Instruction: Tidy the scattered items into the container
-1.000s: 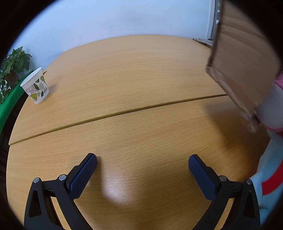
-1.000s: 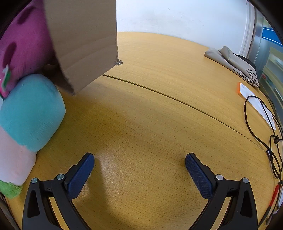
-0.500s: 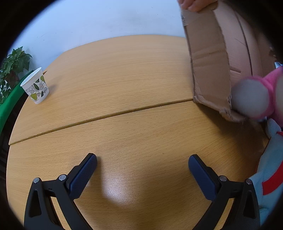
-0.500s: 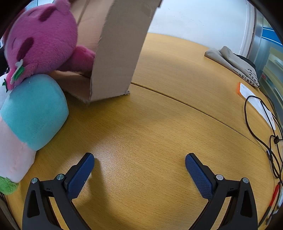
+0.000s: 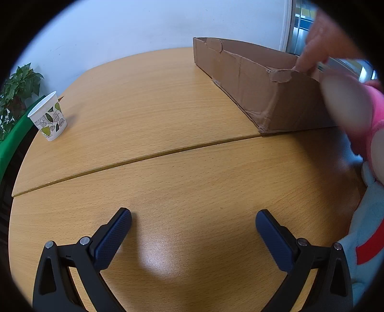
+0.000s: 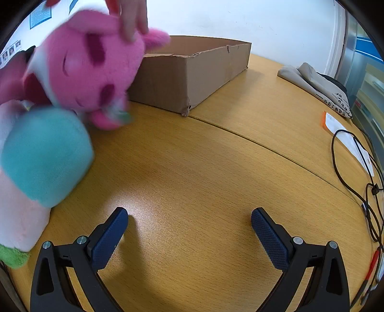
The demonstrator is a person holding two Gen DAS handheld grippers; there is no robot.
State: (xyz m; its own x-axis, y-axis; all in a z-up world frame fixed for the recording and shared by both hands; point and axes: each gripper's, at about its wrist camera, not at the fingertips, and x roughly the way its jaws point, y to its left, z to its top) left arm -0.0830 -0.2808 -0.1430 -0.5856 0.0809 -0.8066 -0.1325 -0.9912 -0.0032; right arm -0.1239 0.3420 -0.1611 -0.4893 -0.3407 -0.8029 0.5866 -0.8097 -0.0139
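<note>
Both grippers wide and empty, before any pickup.
Left gripper [image 5: 193, 224] and right gripper [image 6: 189, 222] rest low; pink plush toy [image 6: 88, 72] lies beside open brown cardboard box [image 6: 192, 79] mid-surface; next, grasp a toy.

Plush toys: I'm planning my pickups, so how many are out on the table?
2. A pink plush sits beside the box, a bare hand on it; a teal-and-pink plush lies just in front. Others may be out of frame.

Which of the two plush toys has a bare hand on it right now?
The pink plush toy: a bare hand has fingers on its head. The teal and pale pink one below lies untouched.
</note>
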